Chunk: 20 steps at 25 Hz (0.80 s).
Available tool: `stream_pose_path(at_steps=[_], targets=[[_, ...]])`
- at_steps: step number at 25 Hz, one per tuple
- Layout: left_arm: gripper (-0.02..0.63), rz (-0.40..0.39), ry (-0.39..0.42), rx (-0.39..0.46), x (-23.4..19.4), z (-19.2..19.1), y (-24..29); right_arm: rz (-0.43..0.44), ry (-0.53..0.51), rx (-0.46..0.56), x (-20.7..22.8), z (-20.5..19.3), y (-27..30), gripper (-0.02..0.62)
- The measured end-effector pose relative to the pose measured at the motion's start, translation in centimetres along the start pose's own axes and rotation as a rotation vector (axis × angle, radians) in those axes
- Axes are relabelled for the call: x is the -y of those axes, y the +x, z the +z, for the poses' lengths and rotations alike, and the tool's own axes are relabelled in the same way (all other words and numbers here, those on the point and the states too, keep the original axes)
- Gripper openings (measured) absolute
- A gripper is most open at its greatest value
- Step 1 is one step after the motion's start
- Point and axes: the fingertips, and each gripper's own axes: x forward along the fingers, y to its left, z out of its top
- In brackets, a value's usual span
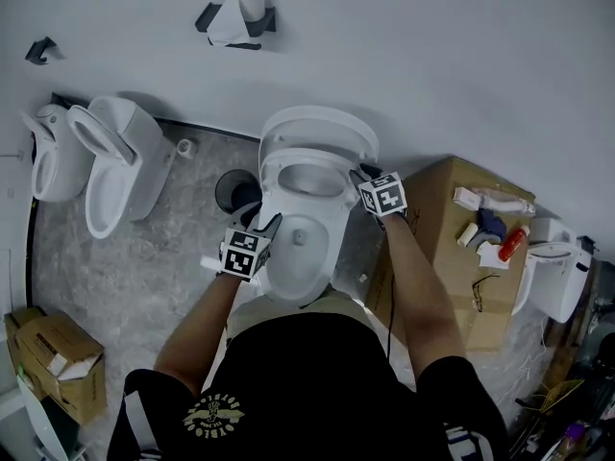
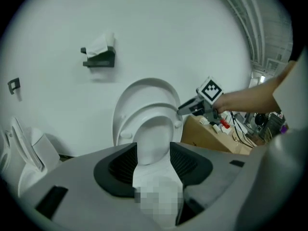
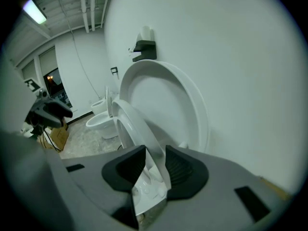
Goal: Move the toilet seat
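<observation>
The white toilet (image 1: pixel 303 257) stands against the wall with its lid (image 1: pixel 317 123) upright. The toilet seat (image 1: pixel 307 154) is tilted partway up in front of the lid. My right gripper (image 1: pixel 360 176) is shut on the seat's right rim. In the right gripper view the seat (image 3: pixel 130 121) runs between the pads of my right gripper (image 3: pixel 153 165), with the lid (image 3: pixel 163 100) behind. My left gripper (image 1: pixel 264 229) hovers open over the bowl's left front. In the left gripper view nothing lies between the jaws of my left gripper (image 2: pixel 153 153). The seat (image 2: pixel 144 110) and my right gripper (image 2: pixel 179 110) show beyond.
Two more toilets (image 1: pixel 115 161) (image 1: pixel 53 157) stand at the left. A black bin (image 1: pixel 233 190) sits beside the bowl. A cardboard box (image 1: pixel 442 219) with small items stands at the right. Another box (image 1: pixel 58 363) is at lower left. A paper holder (image 1: pixel 238 12) hangs on the wall.
</observation>
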Motion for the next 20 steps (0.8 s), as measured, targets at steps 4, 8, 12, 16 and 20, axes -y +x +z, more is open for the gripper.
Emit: stream_pose_path(at_steps=[4, 8, 12, 16, 20], targets=[[0.215, 0.010, 0.033, 0.130, 0.0, 4.7, -3.3, -0.019, -0.043, 0.082, -1.5, 1.5, -3.4, 0.143], [0.169, 0.017, 0.074, 0.228, 0.4, 7.9, -6.6, -0.052, -0.101, 0.234, -4.3, 3.8, -8.9, 0.088], [0.098, 0.011, 0.096, 0.315, 1.2, 10.3, -10.0, -0.104, -0.101, 0.395, -7.0, 5.7, -15.1, 0.041], [0.054, 0.013, 0.144, 0.375, 2.0, 11.6, -12.9, -0.124, -0.125, 0.476, -10.1, 6.3, -19.7, 0.034], [0.034, 0.005, 0.178, 0.431, 2.5, 12.5, -16.2, -0.169, -0.144, 0.511, -13.0, 6.7, -23.3, 0.031]])
